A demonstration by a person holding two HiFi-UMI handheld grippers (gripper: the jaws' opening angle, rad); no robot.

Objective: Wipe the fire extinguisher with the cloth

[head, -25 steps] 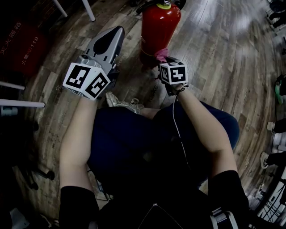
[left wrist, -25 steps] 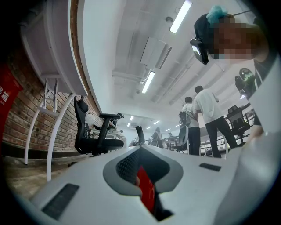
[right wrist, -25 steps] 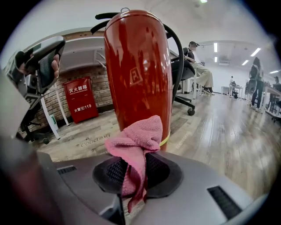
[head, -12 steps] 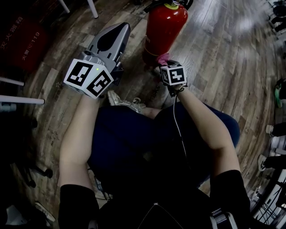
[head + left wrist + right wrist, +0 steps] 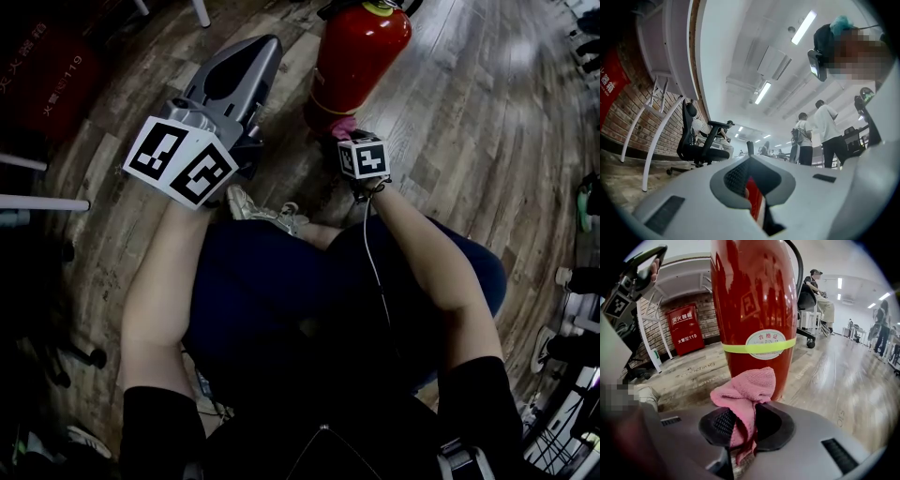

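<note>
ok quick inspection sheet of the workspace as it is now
surface: wood plank floor
job's things: red fire extinguisher upright on the floor; pink cloth bunched at its lower part
clutter: a light shoe by the person's legs
grippers: right tool shut on the cloth; left tool shut, holding nothing, up beside the extinguisher
cables: thin cable along the right forearm
surroundings: brick wall, red cabinet, office chair, people standing farther off
</note>
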